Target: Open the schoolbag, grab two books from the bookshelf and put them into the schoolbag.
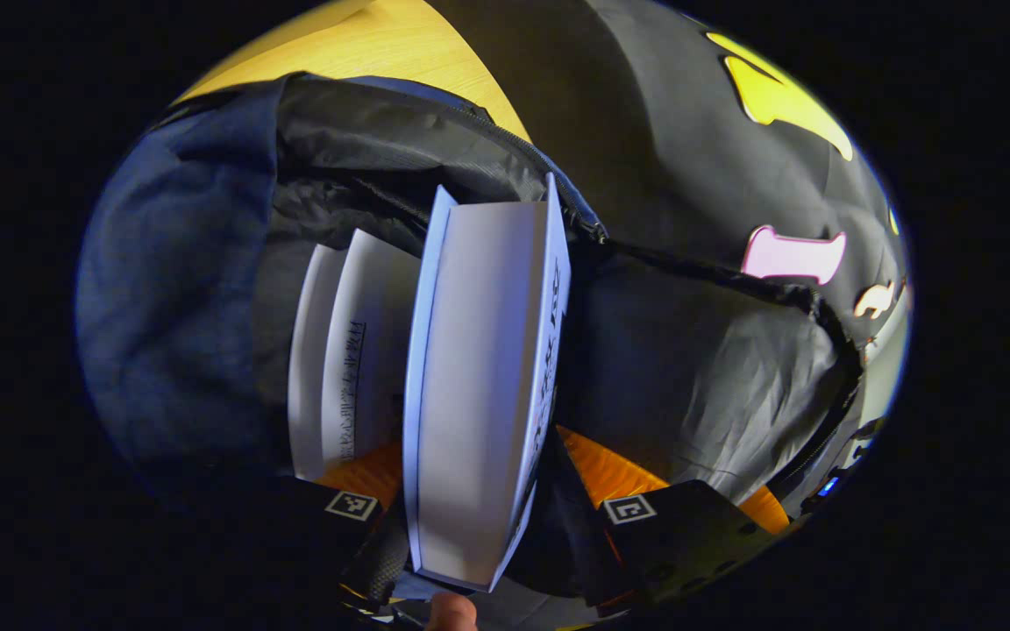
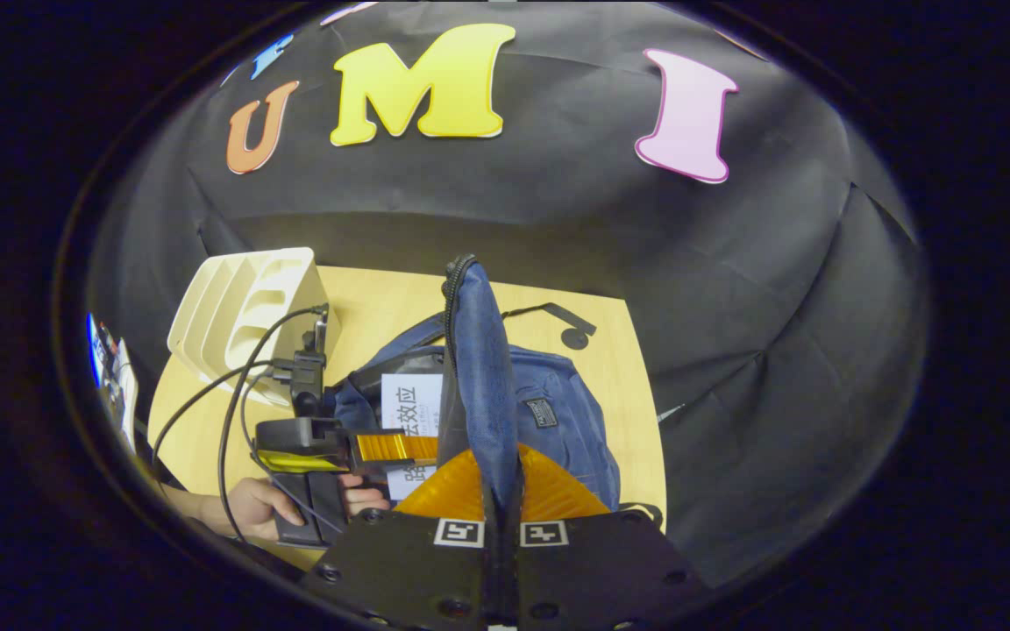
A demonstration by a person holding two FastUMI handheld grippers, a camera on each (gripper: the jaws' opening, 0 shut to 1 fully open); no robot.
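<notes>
Left tongs (image 1: 487, 526) clamp a thick book (image 1: 479, 386) by its lower edge, over the open bag (image 1: 181, 263); a second book (image 1: 338, 350) is already inside. Right tongs (image 2: 501, 526) pinch the limp flap (image 2: 479, 368) upright. Book judged stiff, fairly heavy; grip near the spine.

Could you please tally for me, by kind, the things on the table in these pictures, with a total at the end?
Books: 2, one already inside the bag, one held in the left gripper
Schoolbag: 1, blue, its flap pinched up by the right gripper
Bookshelf: 1, cream
Total: 4
</notes>
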